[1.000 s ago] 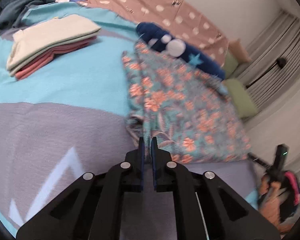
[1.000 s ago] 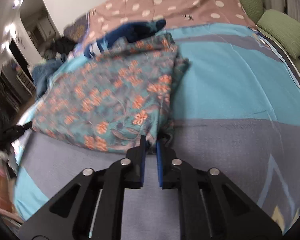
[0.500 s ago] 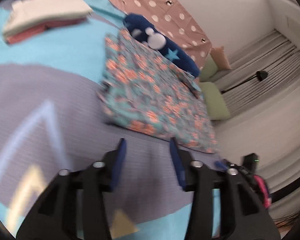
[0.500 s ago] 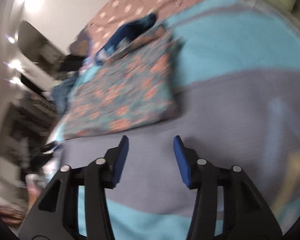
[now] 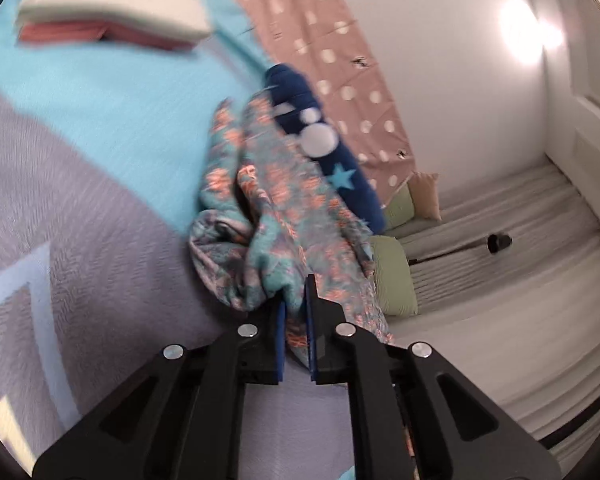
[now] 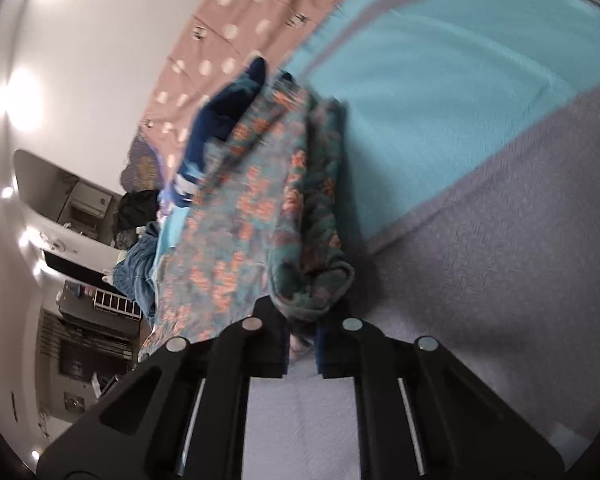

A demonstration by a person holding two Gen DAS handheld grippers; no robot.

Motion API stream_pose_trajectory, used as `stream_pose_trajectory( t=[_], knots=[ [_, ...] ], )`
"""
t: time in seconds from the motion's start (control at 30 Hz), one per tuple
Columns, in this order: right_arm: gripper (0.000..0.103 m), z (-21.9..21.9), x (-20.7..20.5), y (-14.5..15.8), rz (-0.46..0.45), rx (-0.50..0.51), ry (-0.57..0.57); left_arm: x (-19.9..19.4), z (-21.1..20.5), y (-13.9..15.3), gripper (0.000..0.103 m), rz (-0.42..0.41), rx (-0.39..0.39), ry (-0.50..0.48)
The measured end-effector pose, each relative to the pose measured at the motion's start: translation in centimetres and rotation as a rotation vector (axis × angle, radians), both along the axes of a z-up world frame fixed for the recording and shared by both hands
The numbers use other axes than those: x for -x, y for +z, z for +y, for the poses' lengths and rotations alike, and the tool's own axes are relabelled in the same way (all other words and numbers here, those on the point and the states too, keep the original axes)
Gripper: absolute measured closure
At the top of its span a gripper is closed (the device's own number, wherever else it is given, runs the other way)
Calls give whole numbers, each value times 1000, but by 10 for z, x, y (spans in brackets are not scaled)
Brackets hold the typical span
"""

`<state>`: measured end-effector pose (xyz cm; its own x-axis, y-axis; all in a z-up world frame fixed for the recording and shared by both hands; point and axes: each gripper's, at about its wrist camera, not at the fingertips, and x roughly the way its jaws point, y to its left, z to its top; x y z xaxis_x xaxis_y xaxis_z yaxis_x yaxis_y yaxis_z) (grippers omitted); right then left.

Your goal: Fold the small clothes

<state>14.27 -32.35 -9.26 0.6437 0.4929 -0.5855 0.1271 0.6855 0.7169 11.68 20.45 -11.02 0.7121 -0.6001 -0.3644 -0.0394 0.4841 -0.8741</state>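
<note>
I see the folded stack (image 5: 112, 12) smeared by motion blur and cut off at the frame's top; floral cloth (image 6: 256, 216) hides most of the navy garment (image 6: 220, 116).

In the left of the left wrist frame the blanket (image 5: 100, 128) lies bare; a folded stack (image 5: 112, 16) blocks the upper left, a navy garment (image 5: 328, 152) the centre.

Bunched teal floral garment (image 5: 276, 208) on bedspread

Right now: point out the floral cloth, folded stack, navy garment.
floral cloth (image 5: 276, 200), left wrist view, upper layer.
folded stack (image 5: 112, 16), left wrist view, cream top piece.
navy garment (image 5: 340, 168), left wrist view, by the star.
</note>
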Motion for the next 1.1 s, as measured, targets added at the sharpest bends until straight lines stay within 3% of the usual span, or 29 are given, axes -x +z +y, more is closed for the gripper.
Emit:
stream_pose_trajectory(
  t=[0.2, 0.37, 0.43, 0.5, 0.57, 0.63, 0.73, 0.87, 0.97, 1.1],
  knots=[
    [97, -13, 51, 42, -56, 45, 70, 55, -7, 52, 96, -86, -88, -108],
    [95, -17, 124, 26, 52, 198, 157, 124, -26, 58, 95, -35, -241, -235],
    [84, -10, 138, 9, 139, 319, 191, 143, -26, 49, 95, 27, -331, -239],
    [63, -11, 141, 4, 171, 446, 154, 152, -10, 51, 92, 54, -398, -155],
    [52, -18, 135, 16, 136, 470, 101, 152, 8, 60, 73, 41, -418, -63],
    [44, -26, 120, 33, 59, 441, 48, 142, 20, 73, 58, -7, -463, 0],
    [43, -23, 86, 47, -6, 447, 50, 106, 16, 76, 52, -39, -504, -23],
    [43, -14, 25, 44, -10, 471, 93, 40, 2, 58, 52, 7, -489, -112],
    [43, -13, -16, 37, 6, 464, 122, -7, -11, 41, 52, 62, -526, -163],
    [43, -16, -43, 23, 51, 471, 161, -51, -12, 27, 52, 119, -517, -192]
  ],
)
